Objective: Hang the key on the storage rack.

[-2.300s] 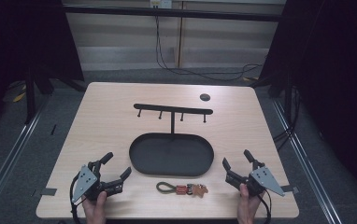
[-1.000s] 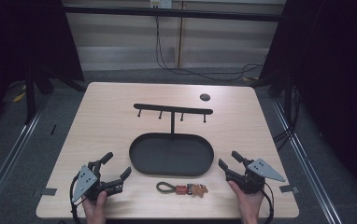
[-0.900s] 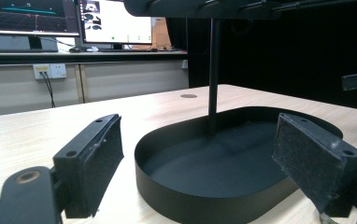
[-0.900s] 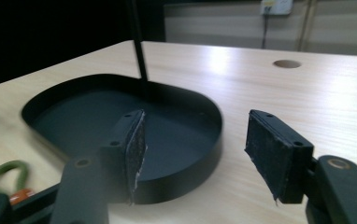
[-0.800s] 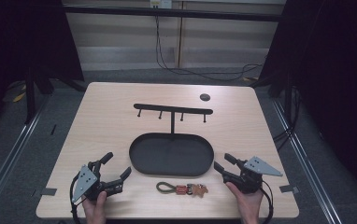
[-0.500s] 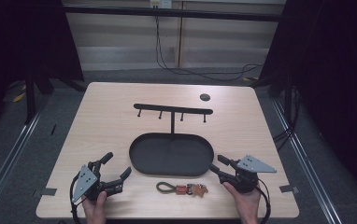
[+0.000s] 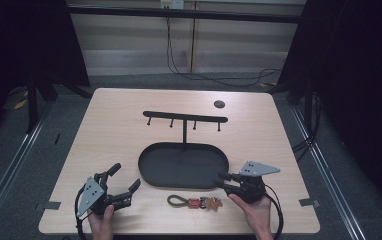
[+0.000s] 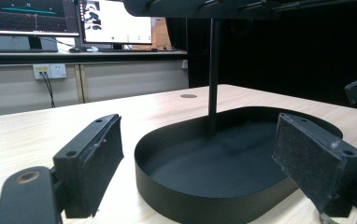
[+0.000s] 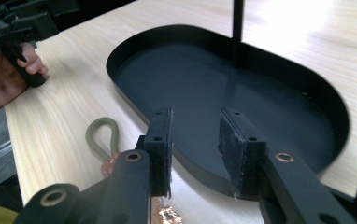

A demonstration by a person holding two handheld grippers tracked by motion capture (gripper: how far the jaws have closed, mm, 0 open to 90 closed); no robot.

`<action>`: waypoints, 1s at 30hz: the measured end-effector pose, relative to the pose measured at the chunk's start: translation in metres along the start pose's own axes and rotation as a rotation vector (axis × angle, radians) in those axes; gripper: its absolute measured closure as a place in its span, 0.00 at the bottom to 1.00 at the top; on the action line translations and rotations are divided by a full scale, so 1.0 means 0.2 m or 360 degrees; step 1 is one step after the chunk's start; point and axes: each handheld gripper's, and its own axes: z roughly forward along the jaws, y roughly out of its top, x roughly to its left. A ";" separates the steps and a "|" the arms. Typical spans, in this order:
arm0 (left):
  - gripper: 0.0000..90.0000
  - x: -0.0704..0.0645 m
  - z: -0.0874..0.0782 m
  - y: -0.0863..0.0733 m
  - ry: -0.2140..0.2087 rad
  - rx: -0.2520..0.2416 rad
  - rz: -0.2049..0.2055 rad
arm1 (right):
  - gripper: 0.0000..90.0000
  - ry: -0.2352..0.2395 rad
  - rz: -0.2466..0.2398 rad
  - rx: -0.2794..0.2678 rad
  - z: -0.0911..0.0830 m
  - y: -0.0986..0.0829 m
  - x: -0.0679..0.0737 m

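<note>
Right hand-held gripper (image 7: 225, 178) sits low over the near right end of the black oval tray (image 7: 151, 172), its jaws parted by a moderate gap with nothing between them; in the right gripper view the two pads frame the tray's near rim, and the keychain lies just below and to their left. That keychain (image 7: 195, 202) — an olive cord loop with a red clip and a small brownish charm — lies flat on the surface (image 7: 114, 130), just in front of the tray and between the two hands, touched by neither.

Left hand-held gripper (image 7: 124, 183) rests at the near left corner, jaws spread wide and empty, pointed toward the tray.

Behind the tray's far side a thin post carries a black rack (image 7: 185, 118) with four small pegs, all bare. A dark round disc (image 7: 219, 104) lies farther back on the surface.

By my reading the work is at its very start: nothing is gripped, nothing lifted, nothing hung or placed. What seems left is everything — closing on the keychain, raising it, and delivering it, likely to a peg or into the tray, though which one cannot be told.
</note>
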 end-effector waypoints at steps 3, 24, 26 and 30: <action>0.17 0.00 0.00 0.00 0.0000 -0.0001 0.0000 | 0.73 -0.0012 0.0001 0.0015 0.01 0.01 0.00; 0.17 0.00 0.00 0.00 -0.0001 -0.0001 0.0000 | 0.73 0.0216 -0.0169 0.0391 0.23 0.17 0.13; 0.17 0.00 0.00 0.00 -0.0001 0.0000 0.0000 | 0.75 0.0261 -0.0175 0.0444 0.25 0.18 0.14; 0.17 0.00 0.00 0.00 -0.0001 -0.0001 -0.0001 | 0.83 0.0350 -0.0193 0.0535 0.30 0.21 0.16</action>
